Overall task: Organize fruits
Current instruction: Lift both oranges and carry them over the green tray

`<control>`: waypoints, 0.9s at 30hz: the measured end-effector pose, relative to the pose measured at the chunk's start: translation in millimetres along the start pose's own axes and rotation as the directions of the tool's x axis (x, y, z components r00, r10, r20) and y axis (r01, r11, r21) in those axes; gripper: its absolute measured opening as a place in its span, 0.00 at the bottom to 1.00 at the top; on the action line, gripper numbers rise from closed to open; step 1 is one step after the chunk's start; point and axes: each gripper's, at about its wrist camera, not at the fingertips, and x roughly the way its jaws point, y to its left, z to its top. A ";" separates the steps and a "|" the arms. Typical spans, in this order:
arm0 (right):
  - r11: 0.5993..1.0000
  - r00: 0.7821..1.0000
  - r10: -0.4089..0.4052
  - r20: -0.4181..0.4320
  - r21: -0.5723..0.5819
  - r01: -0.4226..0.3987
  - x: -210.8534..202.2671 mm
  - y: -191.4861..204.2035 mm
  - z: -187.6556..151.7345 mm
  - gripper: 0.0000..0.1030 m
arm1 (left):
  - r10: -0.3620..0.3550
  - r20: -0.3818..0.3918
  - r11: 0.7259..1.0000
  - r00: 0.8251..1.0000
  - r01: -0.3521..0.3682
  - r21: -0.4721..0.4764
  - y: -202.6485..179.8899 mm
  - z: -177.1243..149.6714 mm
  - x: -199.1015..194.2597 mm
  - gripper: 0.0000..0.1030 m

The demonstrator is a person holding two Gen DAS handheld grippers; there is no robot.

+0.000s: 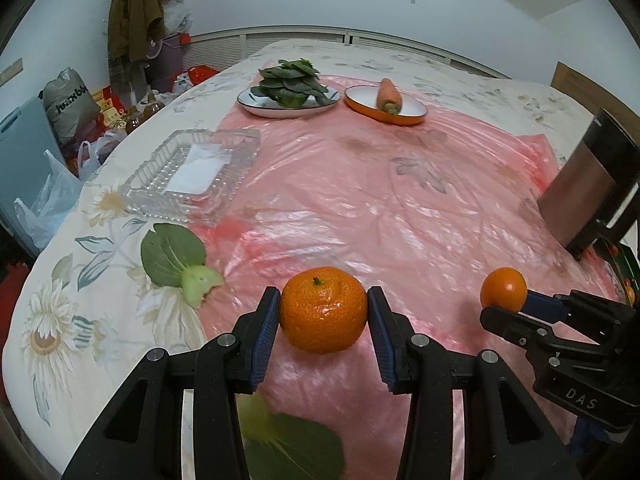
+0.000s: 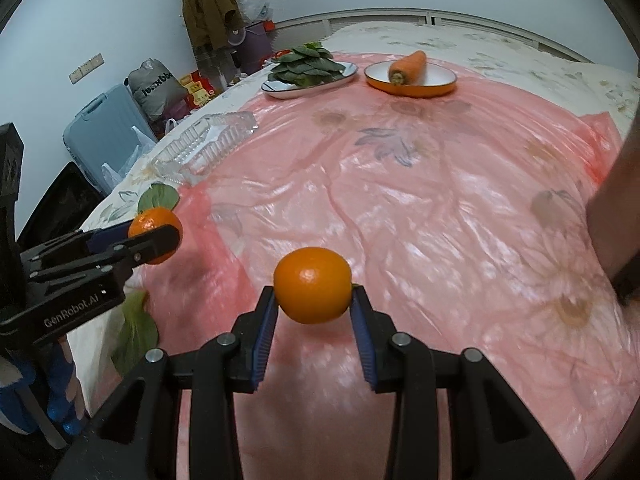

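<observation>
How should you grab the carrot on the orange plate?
Judging by its pose, grip the carrot across its thick middle, coming down from above. It lies flat on the orange plate, stem end facing the camera, so its long sides are free for the pads, and the plate's rim would block a low approach.

Even indoor light, sheet glare — fisheye-warped, blurred edges

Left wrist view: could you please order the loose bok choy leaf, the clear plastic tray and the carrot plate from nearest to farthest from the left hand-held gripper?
1. Bok choy leaf, near left.
2. Clear plastic tray, farther left.
3. Carrot plate, far back.
</observation>
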 end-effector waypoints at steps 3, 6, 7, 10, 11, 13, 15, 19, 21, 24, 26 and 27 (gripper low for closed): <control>1.000 1.000 -0.011 -0.002 0.009 0.011 -8.0 -5.9 -8.4 0.55 | -0.005 0.000 1.000 1.000 0.005 0.015 -9.1 -2.7 -5.5 0.37; 1.000 1.000 -0.021 -0.004 0.020 0.021 -16.5 -11.6 -16.6 0.55 | -0.010 0.004 0.999 1.000 0.010 0.036 -19.3 -3.8 -11.6 0.37; 1.000 1.000 -0.023 -0.003 0.021 0.023 -19.0 -12.6 -18.4 0.55 | -0.014 0.006 0.999 1.000 0.014 0.041 -23.2 -4.3 -14.2 0.37; 0.999 0.999 -0.033 0.000 0.023 0.033 -28.2 -16.4 -23.9 0.55 | -0.022 0.010 0.998 1.000 0.022 0.055 -32.2 -5.1 -19.9 0.37; 0.999 0.999 -0.035 0.003 0.026 0.035 -31.3 -17.9 -25.6 0.55 | -0.025 0.012 0.998 1.000 0.024 0.062 -36.2 -5.5 -22.5 0.37; 0.999 0.999 -0.042 0.006 0.033 0.042 -37.7 -21.7 -29.3 0.55 | -0.029 0.014 0.997 0.999 0.028 0.070 -41.3 -6.4 -26.0 0.37; 0.998 0.999 -0.050 0.010 0.040 0.050 -44.6 -25.2 -33.2 0.55 | -0.031 0.016 0.996 0.999 0.030 0.081 -47.5 -6.7 -29.9 0.37; 0.997 0.998 -0.063 0.019 0.051 0.062 -57.0 -31.3 -39.2 0.55 | -0.035 0.019 0.995 0.999 0.033 0.099 -57.8 -8.7 -37.4 0.37; 0.996 0.997 -0.068 0.025 0.056 0.067 -62.8 -34.0 -41.7 0.55 | -0.036 0.018 0.994 0.999 0.034 0.107 -62.7 -10.7 -40.5 0.37; 0.995 0.997 -0.074 0.030 0.065 0.072 -70.5 -38.1 -46.4 0.55 | -0.036 0.017 0.993 0.999 0.034 0.117 -68.5 -15.0 -44.8 0.37; 0.995 0.996 -0.078 0.033 0.068 0.075 -75.0 -40.5 -50.1 0.55 | -0.035 0.012 0.992 0.999 0.033 0.120 -71.0 -18.2 -46.9 0.37; 0.995 0.996 -0.080 0.034 0.070 0.078 -77.0 -41.6 -52.0 0.55 | -0.034 0.010 0.992 0.999 0.032 0.121 -72.0 -19.9 -47.7 0.37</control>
